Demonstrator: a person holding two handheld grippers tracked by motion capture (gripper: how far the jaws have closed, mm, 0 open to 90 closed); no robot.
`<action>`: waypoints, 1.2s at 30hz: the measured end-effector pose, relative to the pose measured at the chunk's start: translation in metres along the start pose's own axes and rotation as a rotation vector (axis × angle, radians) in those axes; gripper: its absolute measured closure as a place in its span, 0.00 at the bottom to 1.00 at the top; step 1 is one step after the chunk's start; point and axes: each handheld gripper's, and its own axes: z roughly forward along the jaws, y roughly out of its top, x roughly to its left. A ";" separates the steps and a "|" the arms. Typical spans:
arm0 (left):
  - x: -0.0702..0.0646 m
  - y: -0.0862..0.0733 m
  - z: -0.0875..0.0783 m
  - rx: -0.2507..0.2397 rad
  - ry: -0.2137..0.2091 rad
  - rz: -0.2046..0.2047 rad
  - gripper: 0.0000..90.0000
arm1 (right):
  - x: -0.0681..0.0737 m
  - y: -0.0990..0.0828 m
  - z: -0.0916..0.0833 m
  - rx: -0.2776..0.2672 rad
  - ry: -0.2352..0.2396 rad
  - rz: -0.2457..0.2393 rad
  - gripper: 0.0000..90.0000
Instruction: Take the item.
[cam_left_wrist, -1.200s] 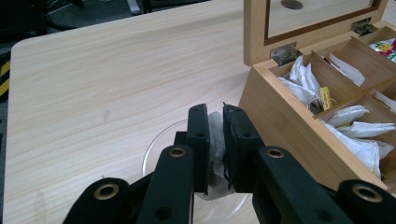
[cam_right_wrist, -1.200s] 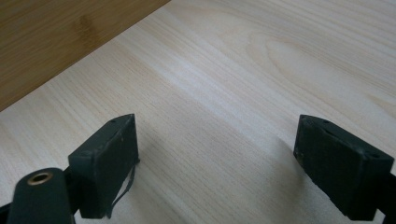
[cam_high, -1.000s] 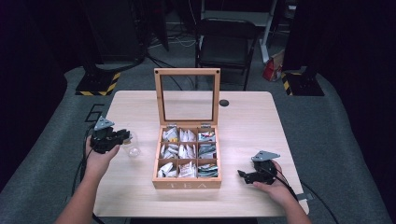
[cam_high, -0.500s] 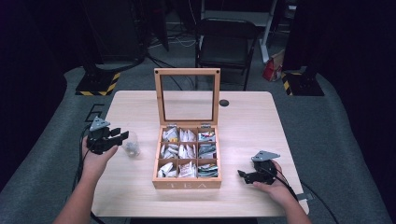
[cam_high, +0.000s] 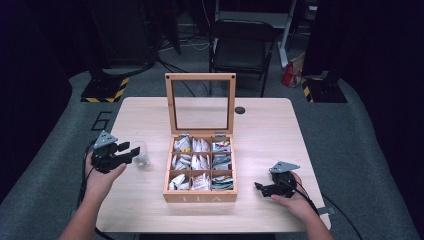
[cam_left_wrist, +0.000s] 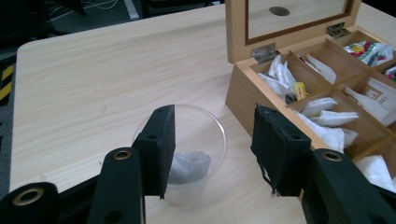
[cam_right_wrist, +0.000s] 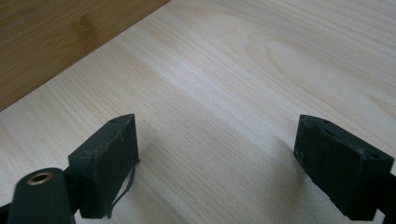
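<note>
Left gripper (cam_high: 131, 152), at the left of the high view, had just been opening its jaws; they stood apart with nothing pressed between them. Just beyond them stood a small clear cup (cam_left_wrist: 184, 154) with a tea bag (cam_left_wrist: 189, 165) inside, low centre in the left gripper view, beside the wooden tea box (cam_left_wrist: 243, 93). That thin plastic cup looked light, slick and easily crushed, best taken gently across its walls. Right gripper (cam_high: 261, 188) rested spread wide on the table (cam_high: 145, 112).

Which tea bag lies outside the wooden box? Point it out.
The tea bag at the bottom of the clear cup, left of the tea box; every other bag sits in the box's compartments.
</note>
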 end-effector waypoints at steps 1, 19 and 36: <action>-0.001 -0.002 -0.001 0.001 -0.001 -0.001 0.55 | 0.000 0.000 0.000 0.000 0.000 0.001 0.15; -0.004 -0.035 0.001 0.044 0.000 -0.019 0.51 | 0.000 0.000 0.000 0.000 0.000 0.001 0.15; -0.003 -0.061 0.009 0.074 0.008 -0.050 0.49 | 0.000 0.000 0.000 0.000 0.000 0.002 0.15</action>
